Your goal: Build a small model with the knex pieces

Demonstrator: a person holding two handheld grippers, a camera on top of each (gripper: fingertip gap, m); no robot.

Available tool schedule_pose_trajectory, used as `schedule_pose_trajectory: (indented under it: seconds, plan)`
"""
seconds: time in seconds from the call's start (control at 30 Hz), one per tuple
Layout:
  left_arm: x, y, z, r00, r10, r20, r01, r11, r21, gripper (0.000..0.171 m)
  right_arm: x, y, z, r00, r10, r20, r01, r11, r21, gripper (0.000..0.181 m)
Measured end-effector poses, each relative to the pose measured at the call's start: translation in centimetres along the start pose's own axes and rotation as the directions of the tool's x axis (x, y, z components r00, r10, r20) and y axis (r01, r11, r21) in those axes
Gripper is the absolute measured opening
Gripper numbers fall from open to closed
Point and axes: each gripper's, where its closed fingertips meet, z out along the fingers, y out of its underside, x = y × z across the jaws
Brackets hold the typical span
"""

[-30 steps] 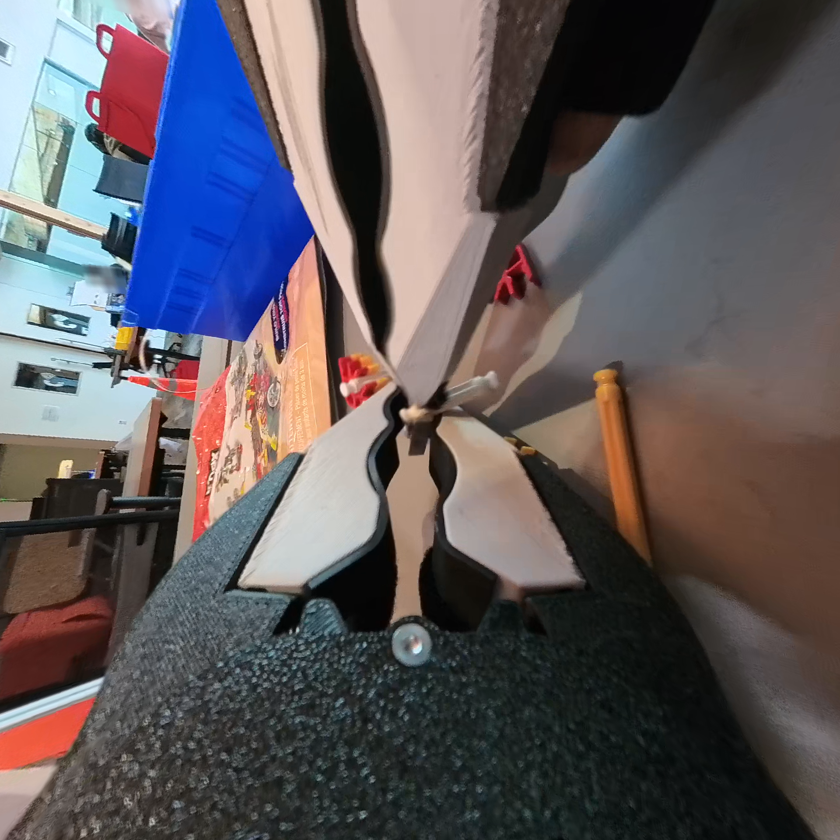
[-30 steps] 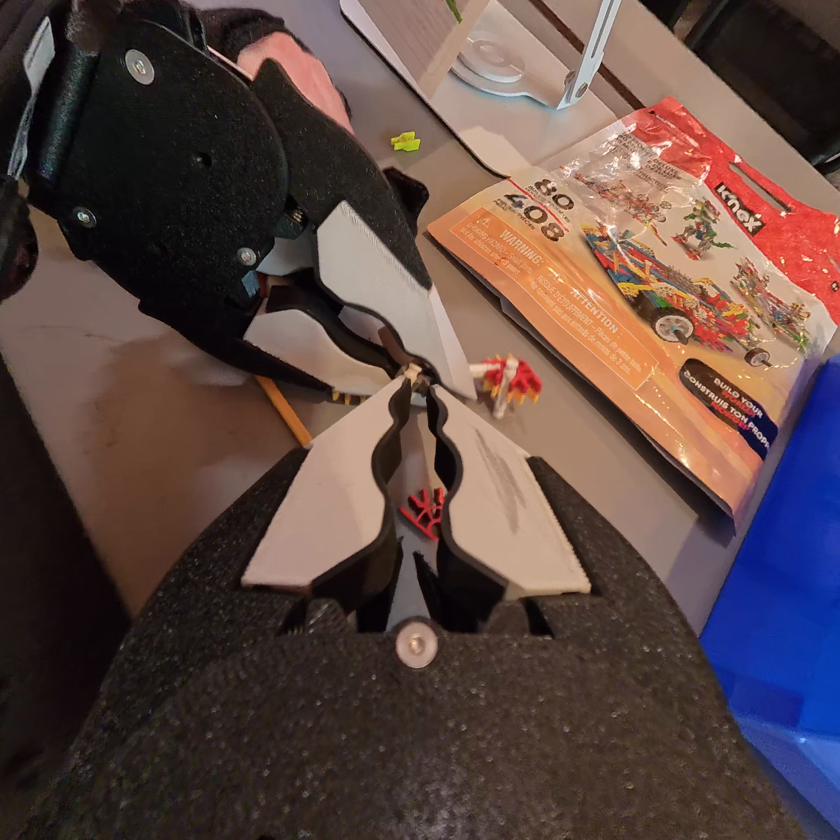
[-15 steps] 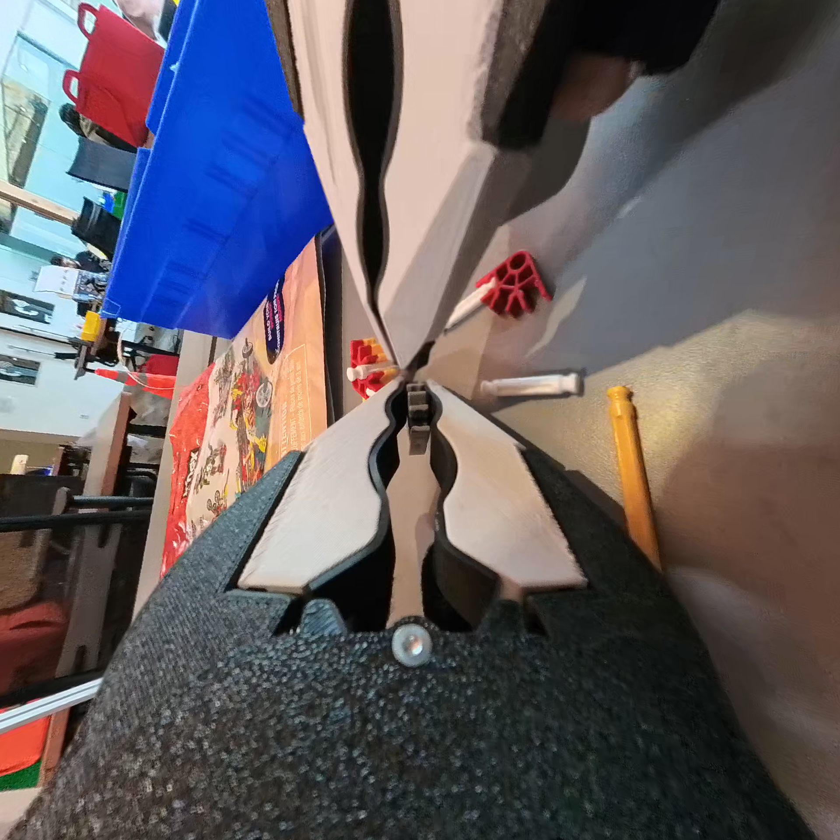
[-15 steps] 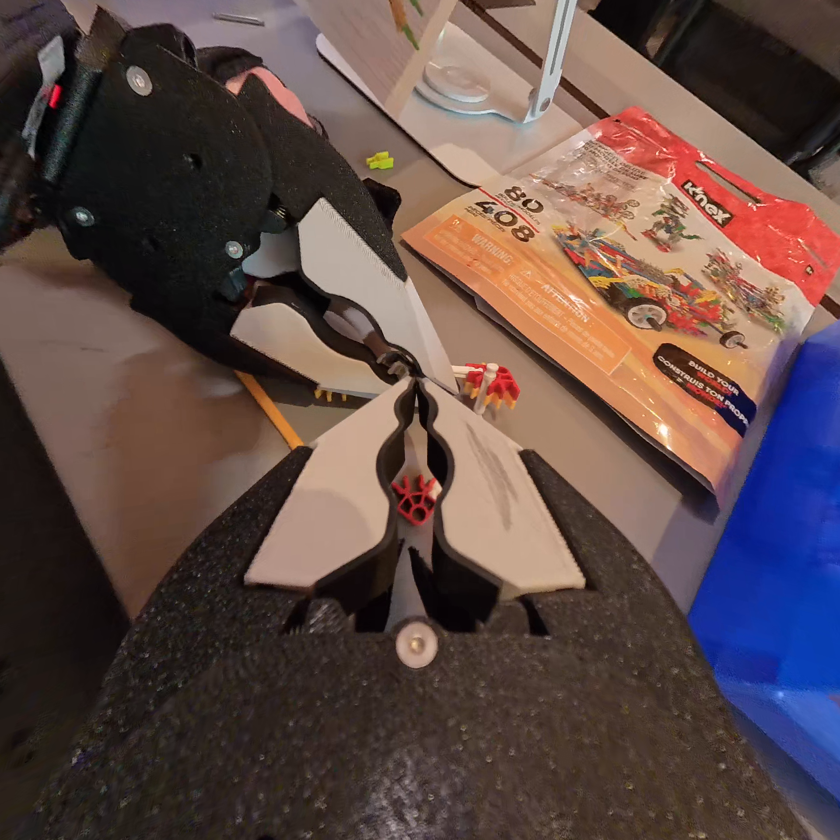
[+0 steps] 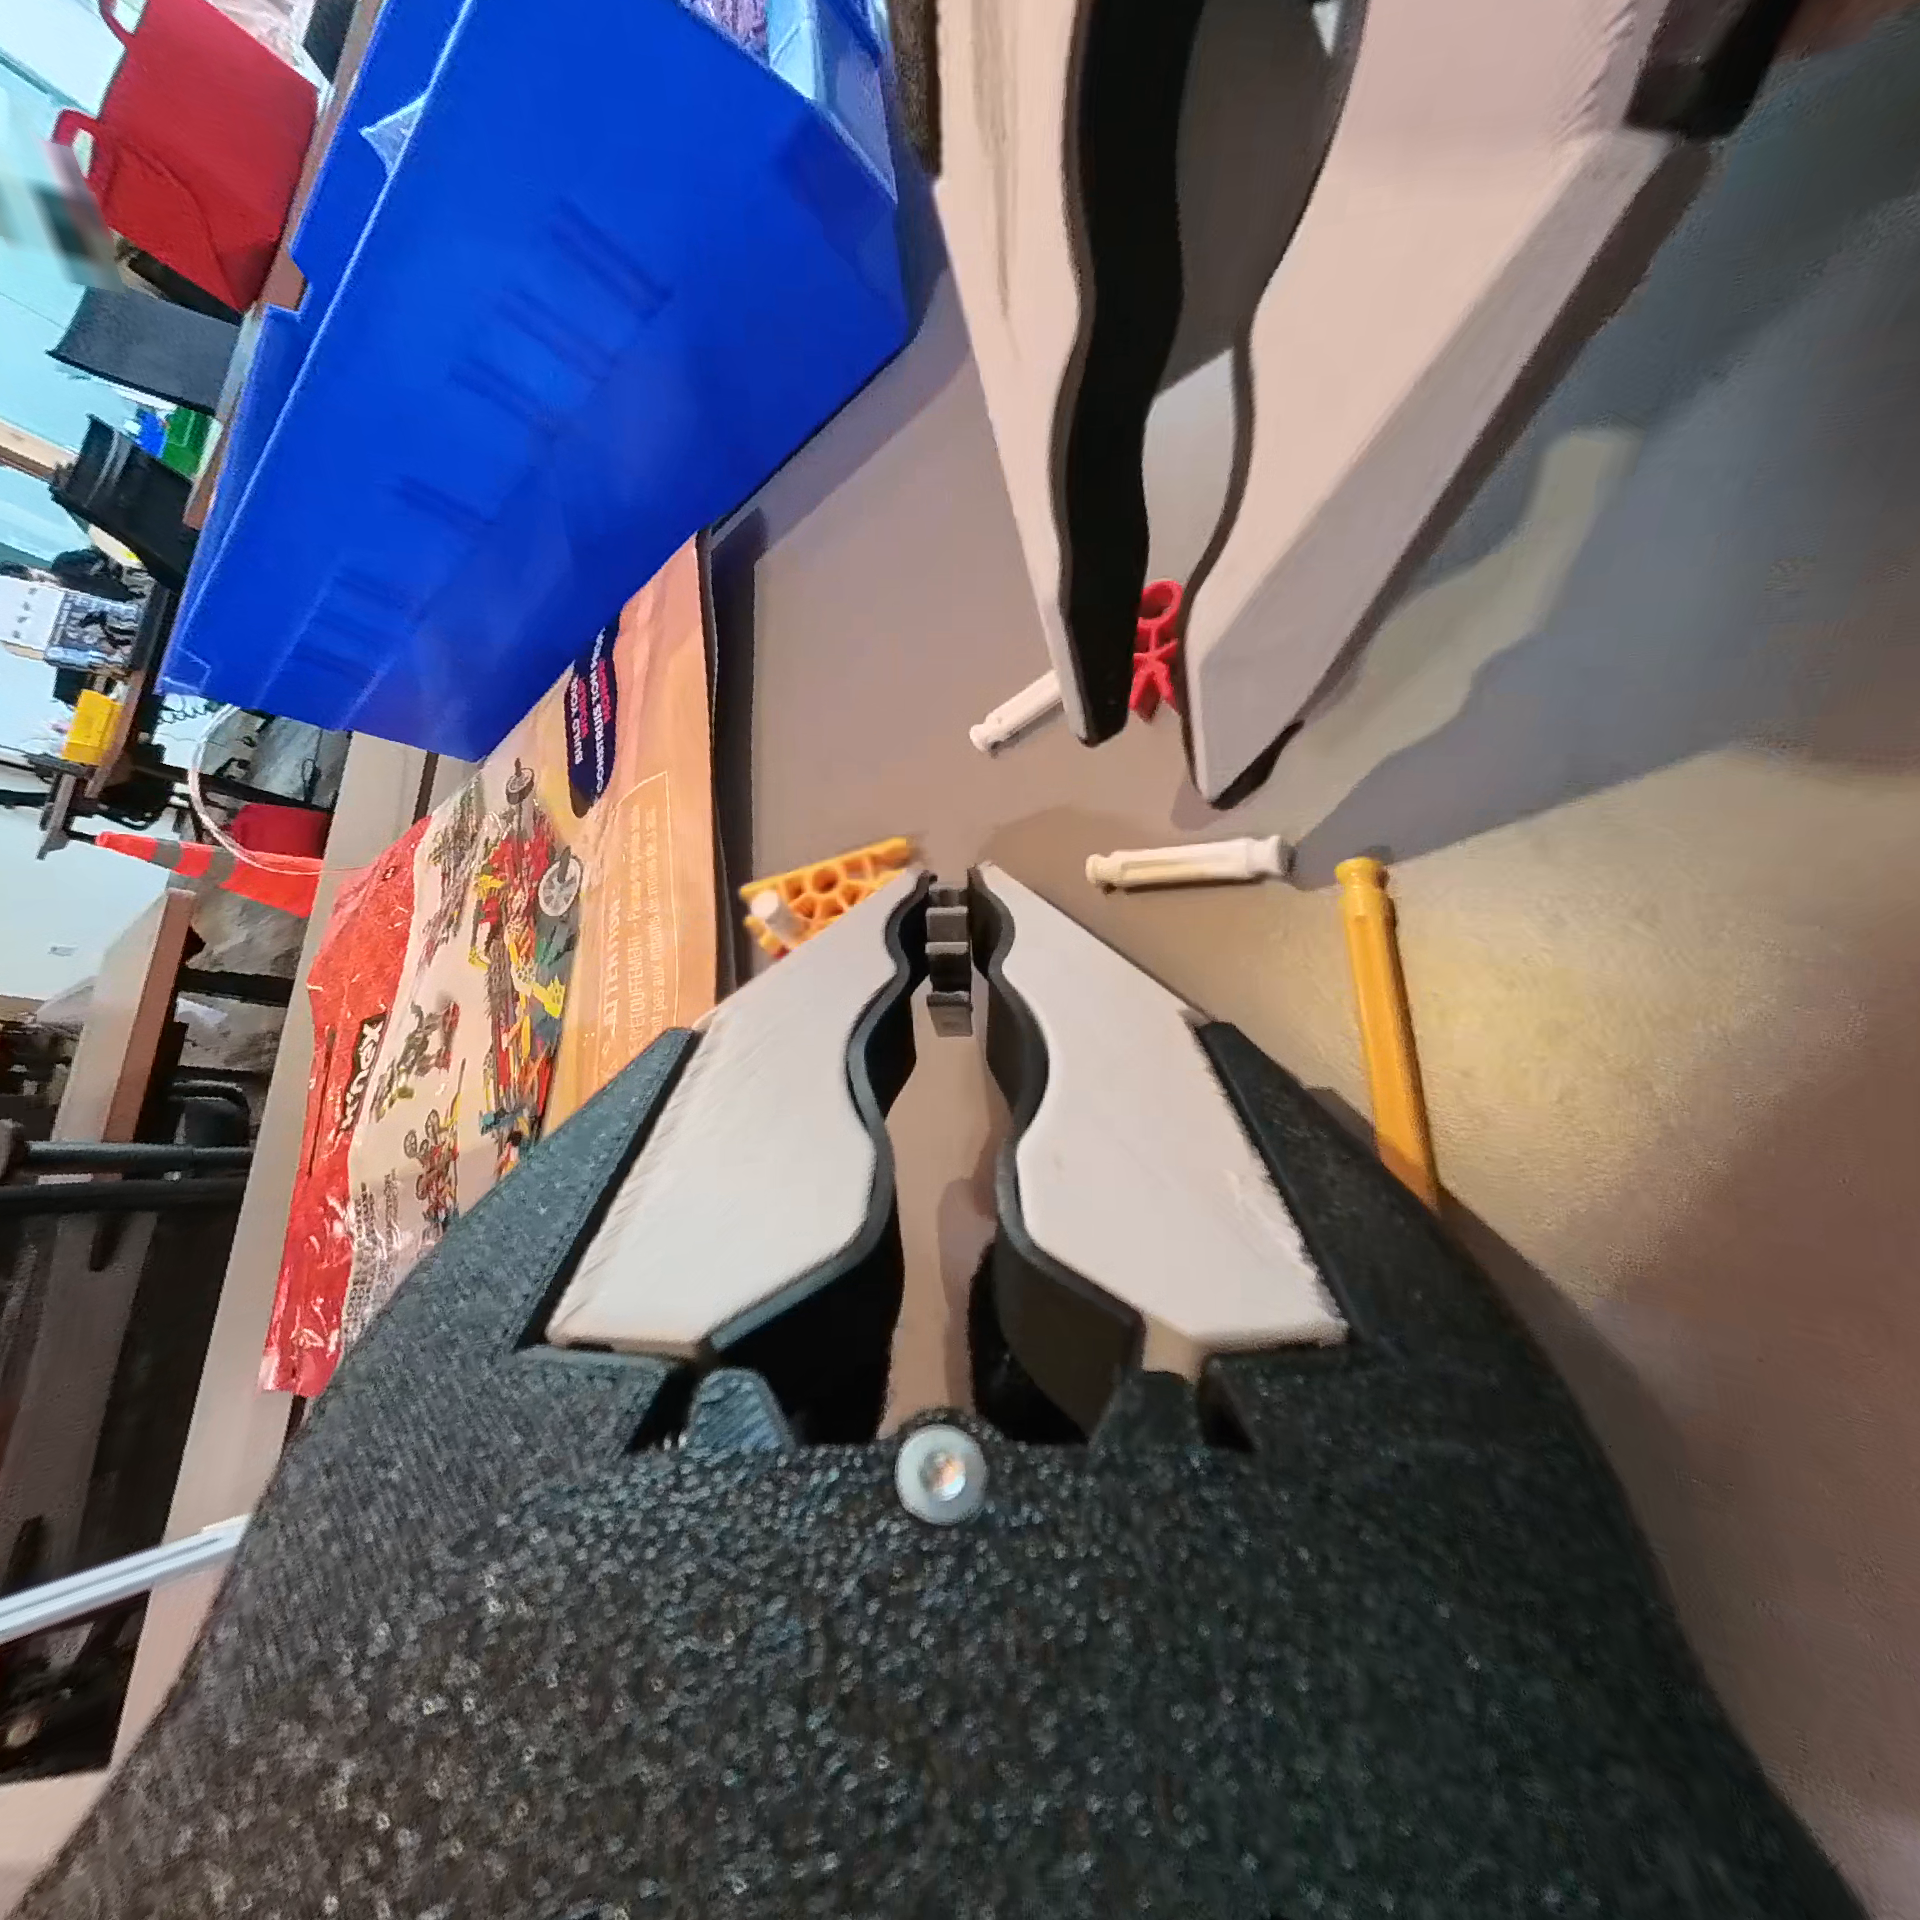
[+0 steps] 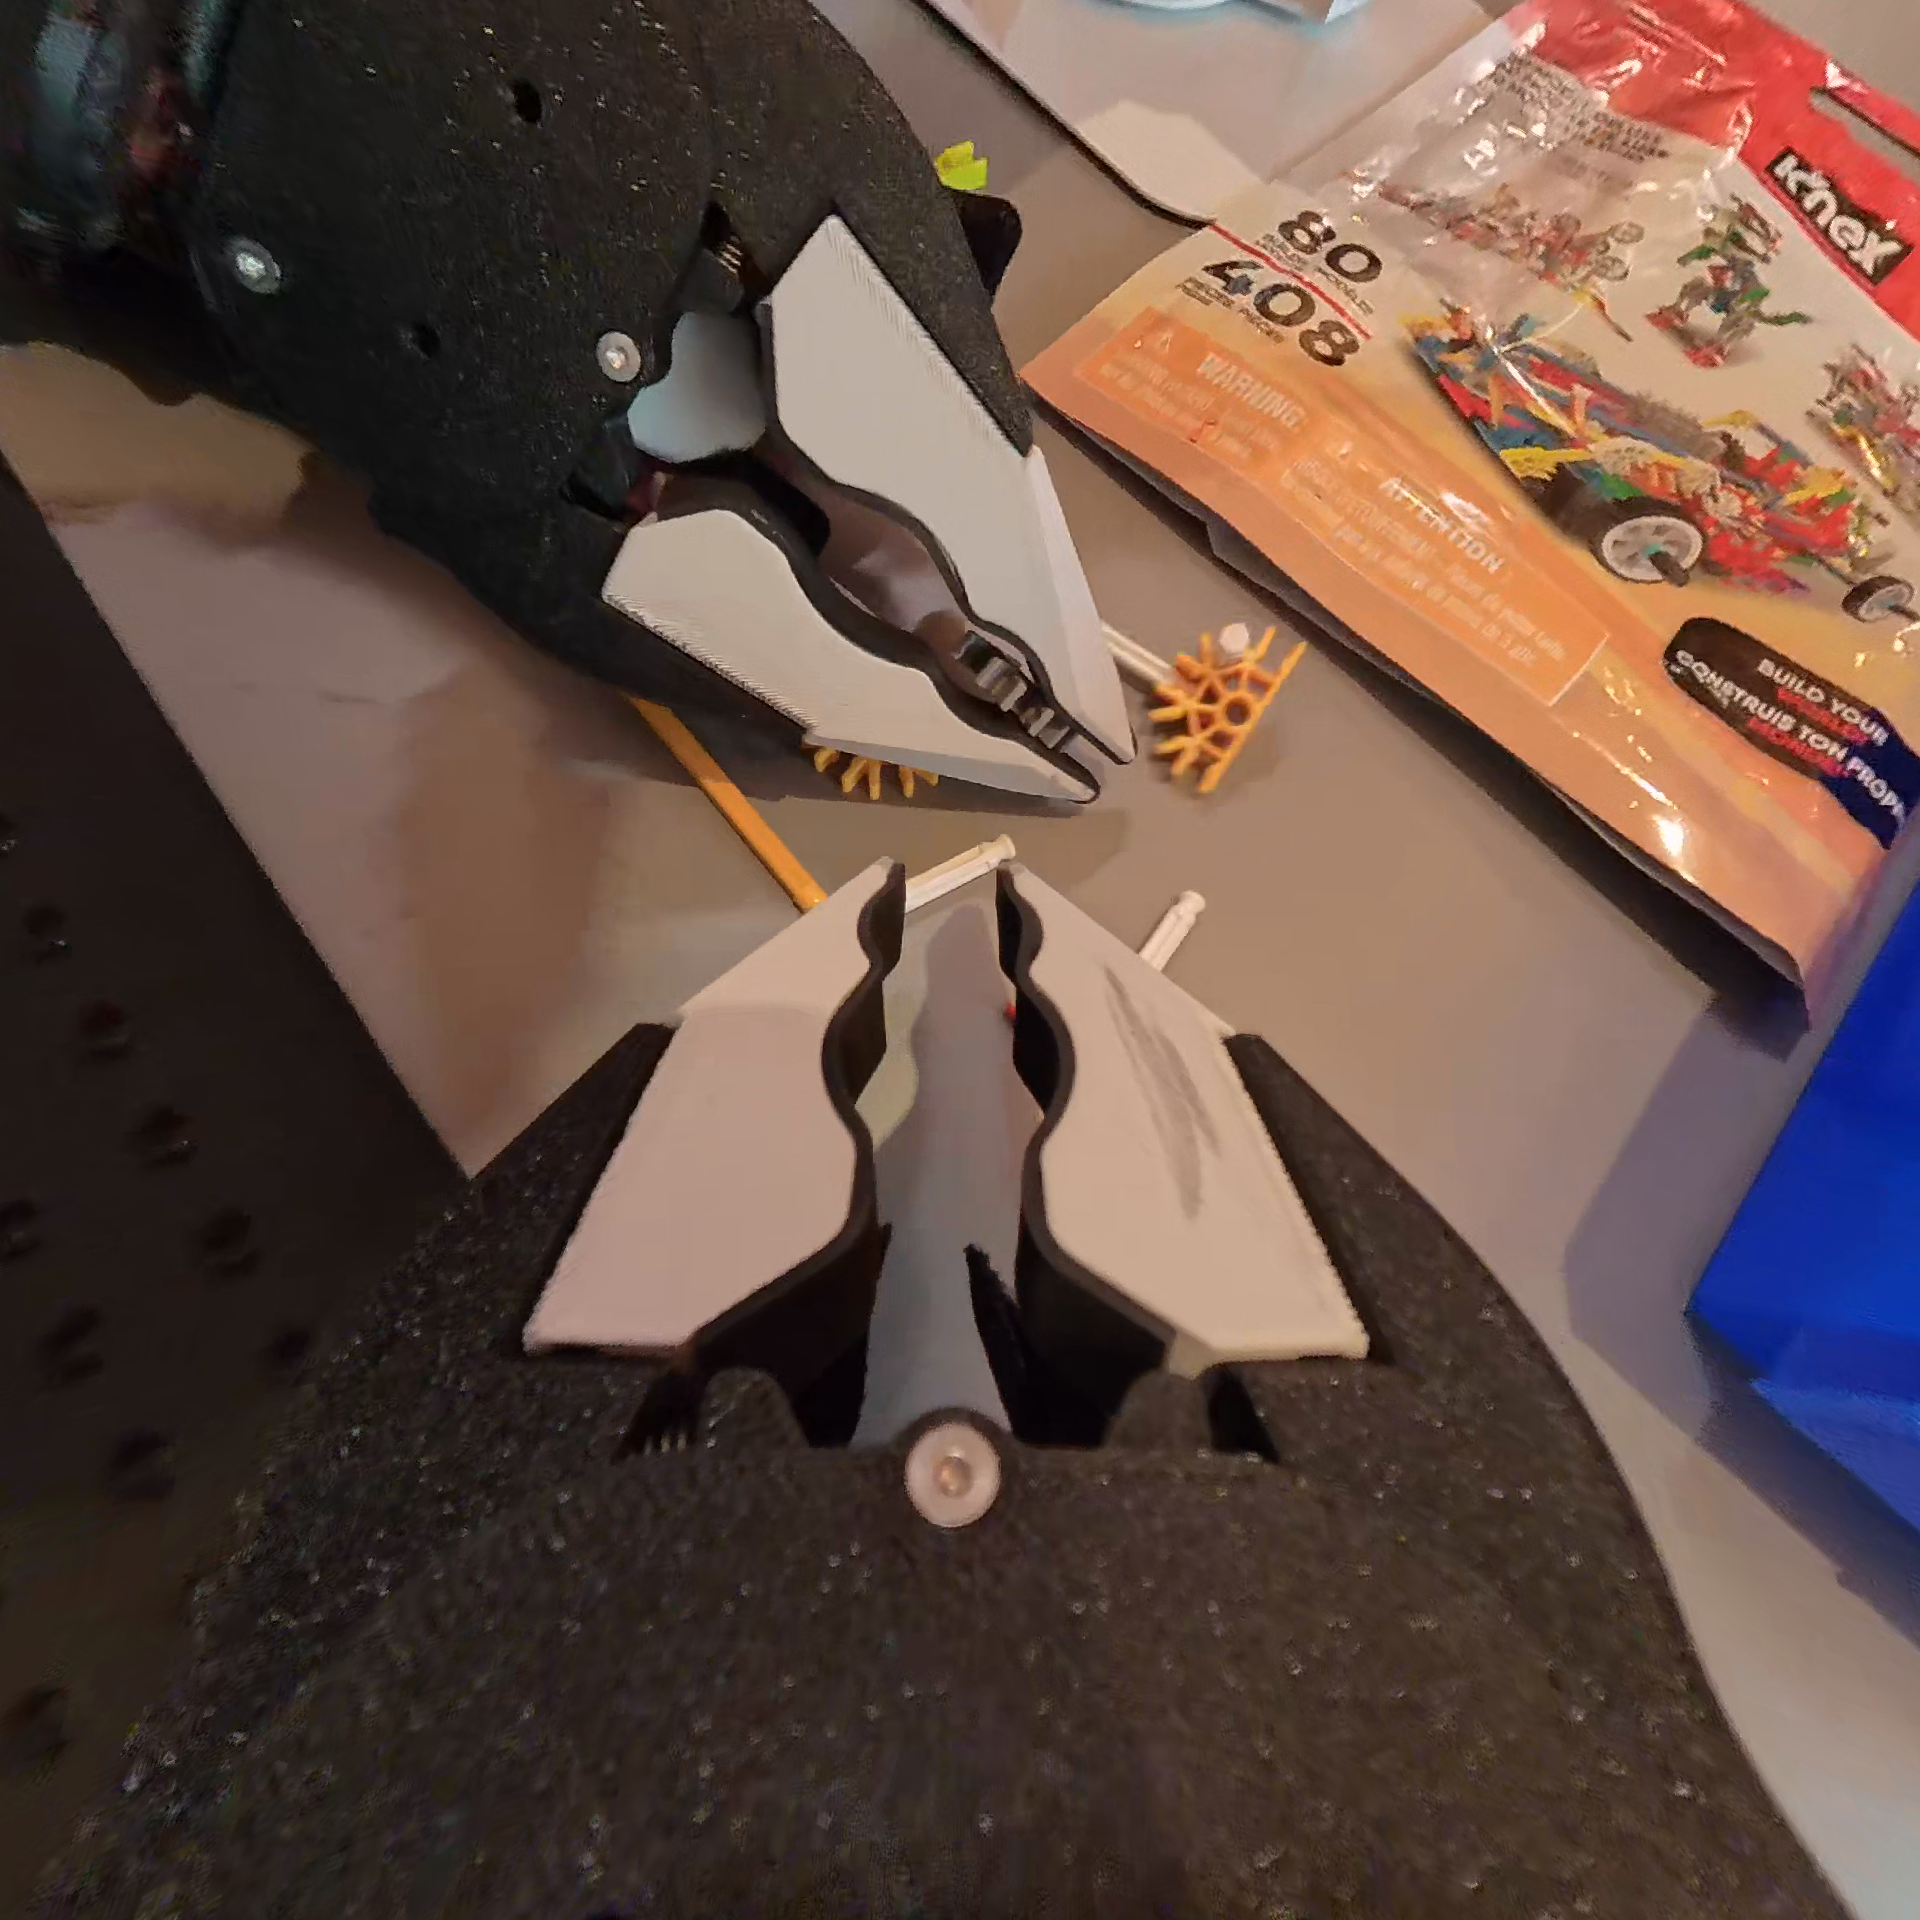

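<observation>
My left gripper (image 5: 948, 883) is shut on a small grey toothed connector (image 5: 948, 951), low over the grey table; it also shows in the right wrist view (image 6: 1101, 764). My right gripper (image 6: 945, 883) is open and a short way in front of the left one. In the left wrist view the right gripper (image 5: 1169, 758) has a red connector (image 5: 1155, 649) with a white rod (image 5: 1013, 717) lying between and under its fingers. A loose white rod (image 5: 1190, 862) lies between the two grippers. A yellow connector (image 6: 1231, 707) lies just beyond the left gripper's tips.
A long yellow rod (image 5: 1387, 1018) lies beside the left gripper. A printed toy bag (image 6: 1507, 468) lies flat to the right, and a blue bin (image 6: 1849, 1299) stands past it. A second yellow connector (image 6: 868, 769) sits under the left gripper. A small green piece (image 6: 961, 166) lies farther back. Tip to tip, the grippers are about 5 cm apart. The long yellow rod (image 5: 1387, 1018) lies around 4 cm away from my right fingertips. Seen from the right wrist view (image 6: 768, 851) as well.
The two grippers, tip to tip one second ago, have drawn apart. My right gripper has opened. A white rod now lies on the table between them. The left stays shut on the grey connector.
</observation>
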Motion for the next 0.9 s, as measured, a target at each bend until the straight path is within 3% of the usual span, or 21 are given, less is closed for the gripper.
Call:
schedule_pose_trajectory:
  seconds: [0.3,0.5,0.6,0.73,0.9]
  plan:
    - [0.2,0.9,-1.3,0.993,-0.101,-0.058,0.101,0.995,-0.015,0.012,-1.0,1.1,2.1,0.998,0.008,-0.055,-0.016,0.990,-0.142,0.018]
    - [-0.2,1.9,-2.3,0.976,-0.196,-0.095,0.194,0.980,-0.033,0.018,-1.2,1.1,2.2,0.999,0.017,-0.045,-0.023,0.990,-0.138,0.000]
    - [-0.1,2.7,-2.9,0.970,-0.218,-0.108,0.214,0.976,-0.048,0.018,-0.8,0.9,1.8,0.998,0.041,-0.048,-0.047,0.992,-0.121,0.001]
    - [-0.2,3.0,-3.4,0.960,-0.240,-0.143,0.235,0.971,-0.052,0.018,-0.8,-0.1,2.3,0.997,0.060,-0.056,-0.066,0.993,-0.102,0.019]
    - [0.2,3.3,-3.8,0.953,-0.240,-0.183,0.227,0.970,-0.090,0.013,-1.1,0.2,3.3,0.995,0.089,-0.039,-0.094,0.988,-0.126,0.011]
